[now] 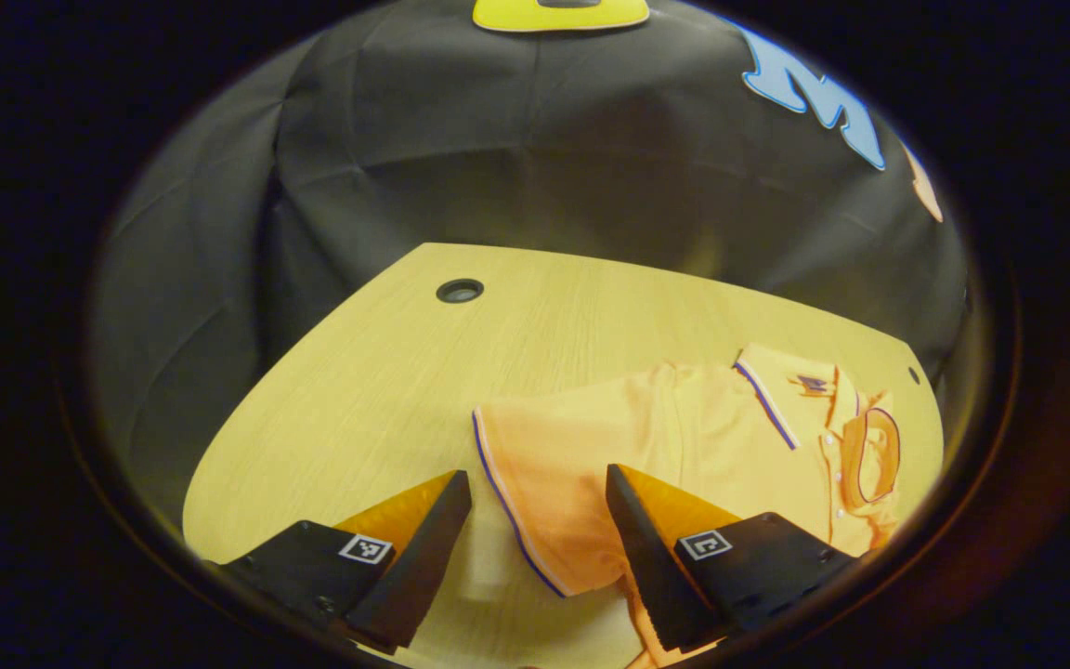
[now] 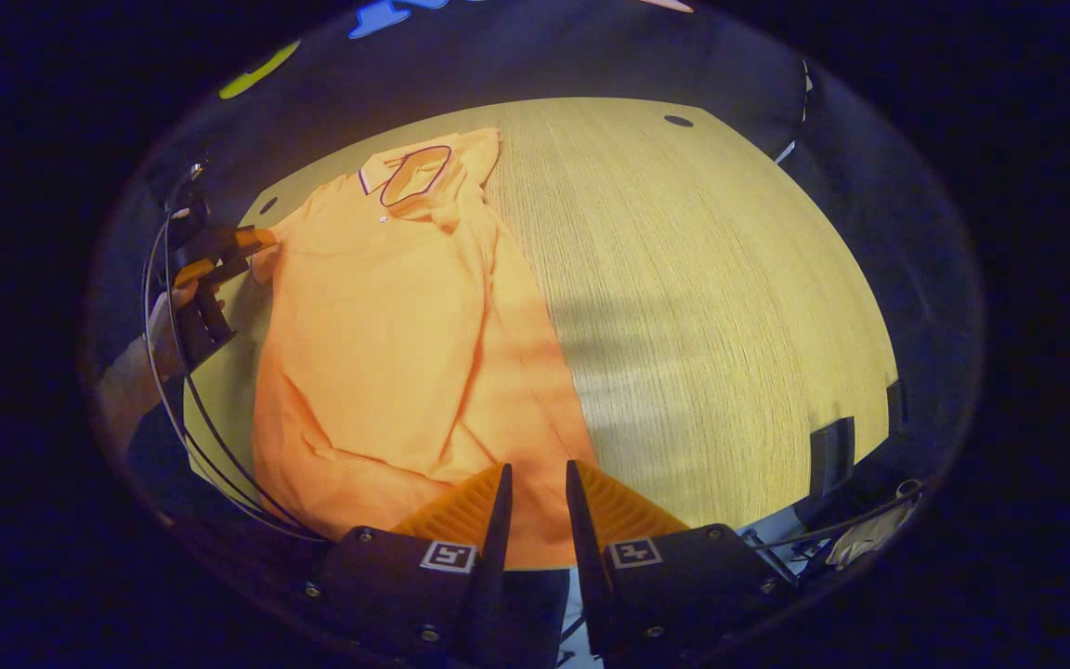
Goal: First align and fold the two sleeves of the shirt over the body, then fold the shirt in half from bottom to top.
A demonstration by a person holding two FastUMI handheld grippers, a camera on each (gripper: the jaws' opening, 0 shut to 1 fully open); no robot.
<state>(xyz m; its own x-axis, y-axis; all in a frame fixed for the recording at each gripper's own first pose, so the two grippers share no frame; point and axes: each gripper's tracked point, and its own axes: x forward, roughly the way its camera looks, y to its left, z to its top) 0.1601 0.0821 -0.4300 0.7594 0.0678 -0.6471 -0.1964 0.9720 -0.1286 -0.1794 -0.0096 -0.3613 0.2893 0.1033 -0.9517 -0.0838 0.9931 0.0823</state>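
An orange polo shirt (image 2: 405, 334) lies flat on the wooden table (image 2: 702, 279), its collar (image 2: 414, 172) at the far end. The shirt's right side runs in a straight edge. My right gripper (image 2: 537, 469) hovers over the near hem with its fingers a narrow gap apart and nothing pinched. In the left gripper view the shirt (image 1: 684, 437) lies ahead, and its trimmed short sleeve (image 1: 544, 474) sits between the wide-open fingers of my left gripper (image 1: 537, 476). From the right gripper view, the left gripper (image 2: 256, 242), held by a hand (image 2: 163, 325), sits at that sleeve.
The table (image 1: 386, 372) has a round cable hole (image 1: 459, 291) near its far edge, also seen as a hole (image 2: 679, 121) at the far right. Black cables (image 2: 191, 409) trail from the left gripper off the table's edge. A black clip (image 2: 830, 455) sits on the near right edge.
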